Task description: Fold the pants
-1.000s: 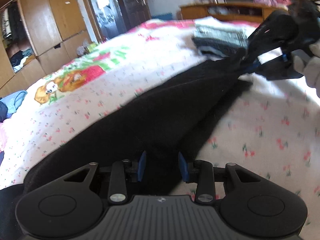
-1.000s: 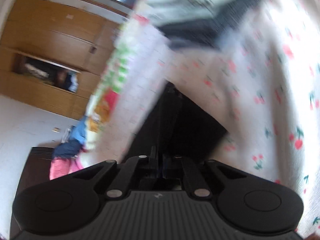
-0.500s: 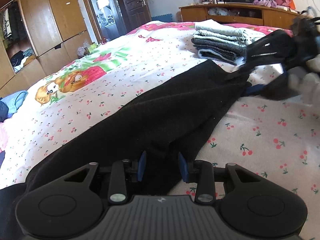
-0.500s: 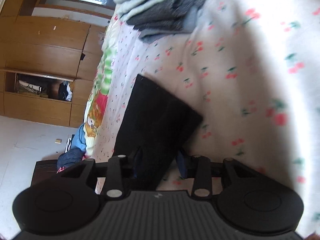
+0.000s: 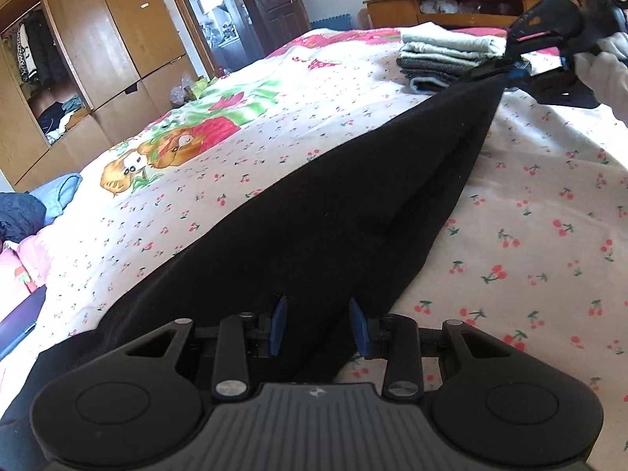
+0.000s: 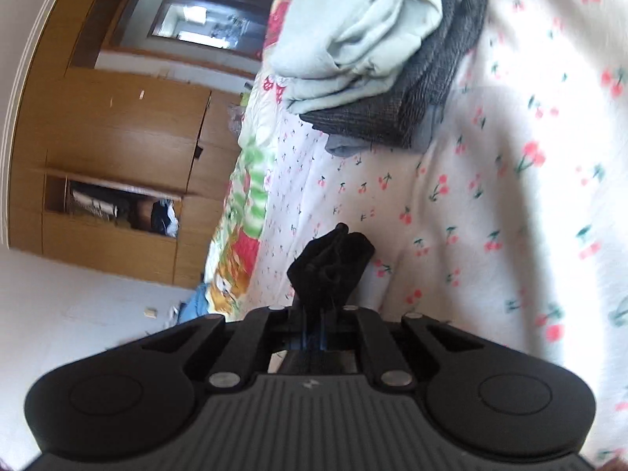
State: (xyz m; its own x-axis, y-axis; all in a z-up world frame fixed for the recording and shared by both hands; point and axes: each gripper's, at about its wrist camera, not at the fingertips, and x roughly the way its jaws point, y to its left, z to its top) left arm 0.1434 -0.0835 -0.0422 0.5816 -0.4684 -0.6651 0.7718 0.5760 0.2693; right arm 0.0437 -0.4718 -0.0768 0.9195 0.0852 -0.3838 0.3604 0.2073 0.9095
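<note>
Our right tongs (image 6: 314,314) pinch the far end of the long black knit pants (image 5: 314,216), lifting it taut. Our left tongs (image 5: 318,325) stand wide over the near end, ready to grip for the fold on the cherry-print bed (image 5: 549,216).

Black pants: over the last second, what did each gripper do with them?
The right gripper, open half a second ago, has shut on the far end of the black pants and lifted it off the bedsheet. The left gripper stayed open over the near end; the folded stack did not move.

Black pants (image 5: 322,216) stretched lengthwise across the bed, far end lifted.
</note>
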